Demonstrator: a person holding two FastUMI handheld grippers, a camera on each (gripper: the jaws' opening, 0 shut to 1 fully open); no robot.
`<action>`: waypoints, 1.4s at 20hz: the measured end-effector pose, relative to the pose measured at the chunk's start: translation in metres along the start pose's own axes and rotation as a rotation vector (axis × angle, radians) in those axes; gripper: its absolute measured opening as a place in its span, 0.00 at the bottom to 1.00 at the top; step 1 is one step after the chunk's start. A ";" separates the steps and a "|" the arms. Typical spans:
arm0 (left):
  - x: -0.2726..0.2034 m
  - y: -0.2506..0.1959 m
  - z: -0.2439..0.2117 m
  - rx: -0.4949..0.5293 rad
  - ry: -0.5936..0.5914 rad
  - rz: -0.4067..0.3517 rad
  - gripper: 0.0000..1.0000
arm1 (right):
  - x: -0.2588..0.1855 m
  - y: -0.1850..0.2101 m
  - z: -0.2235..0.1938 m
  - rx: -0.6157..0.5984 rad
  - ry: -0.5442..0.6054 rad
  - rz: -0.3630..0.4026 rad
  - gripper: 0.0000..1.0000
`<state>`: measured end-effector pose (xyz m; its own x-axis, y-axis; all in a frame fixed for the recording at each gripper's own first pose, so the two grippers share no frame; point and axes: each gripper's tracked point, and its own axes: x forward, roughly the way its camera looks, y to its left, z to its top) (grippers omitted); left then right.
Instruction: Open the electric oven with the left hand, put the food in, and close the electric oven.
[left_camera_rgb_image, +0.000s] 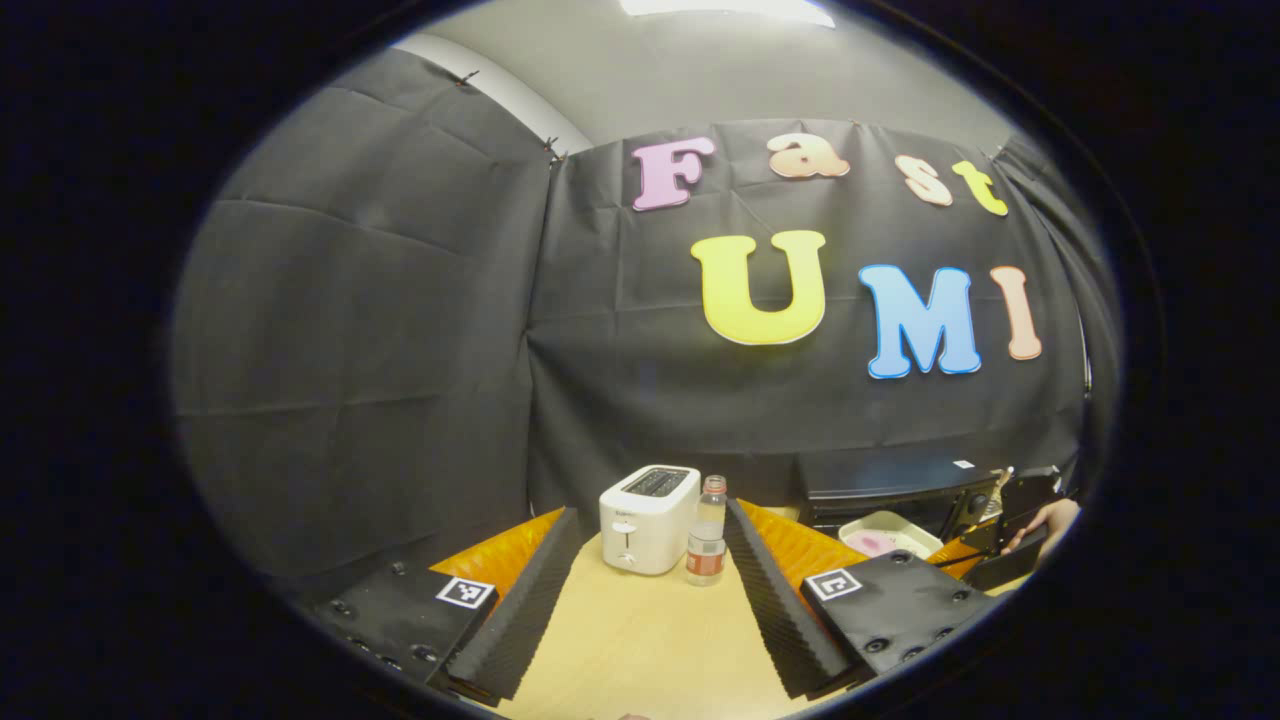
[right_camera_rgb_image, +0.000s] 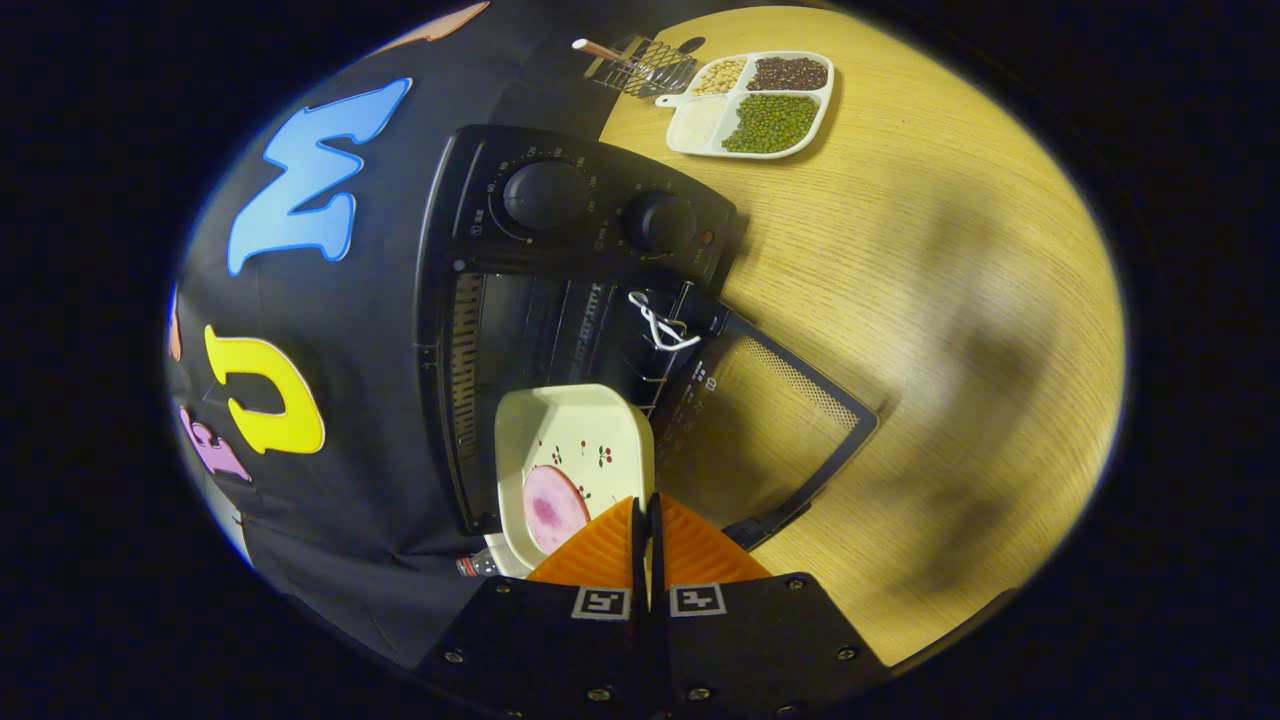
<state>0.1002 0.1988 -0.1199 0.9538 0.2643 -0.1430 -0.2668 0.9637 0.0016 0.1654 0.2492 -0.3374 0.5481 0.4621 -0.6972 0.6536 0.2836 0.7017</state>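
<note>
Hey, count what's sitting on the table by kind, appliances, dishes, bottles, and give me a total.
Appliances: 2, toaster and electric oven
Dishes: 2, food dish and divided tray of beans
Bottles: 1, bottle
Total: 5

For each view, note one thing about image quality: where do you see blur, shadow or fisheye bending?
Left gripper view: sharp; a ceiling light glares at the top edge, and cloth seams bow with fisheye bending. Right gripper view: soft dark shadows fall across the table at right; the oven and the plate are sharp, the oven's outline curved.
</note>
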 end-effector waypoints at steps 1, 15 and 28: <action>0.000 0.003 -0.001 0.003 0.004 0.003 0.96 | 0.006 0.001 0.004 0.023 -0.015 -0.006 0.00; -0.016 0.036 -0.002 0.051 0.025 0.058 0.94 | 0.055 0.038 0.032 0.281 -0.169 0.099 0.07; -0.012 -0.066 -0.024 -0.015 0.062 -0.166 0.91 | -0.049 0.035 -0.016 -0.204 -0.028 0.220 0.97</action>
<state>0.1031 0.1314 -0.1420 0.9747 0.0981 -0.2010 -0.1087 0.9932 -0.0422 0.1530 0.2497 -0.2765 0.6810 0.5089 -0.5266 0.4006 0.3431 0.8496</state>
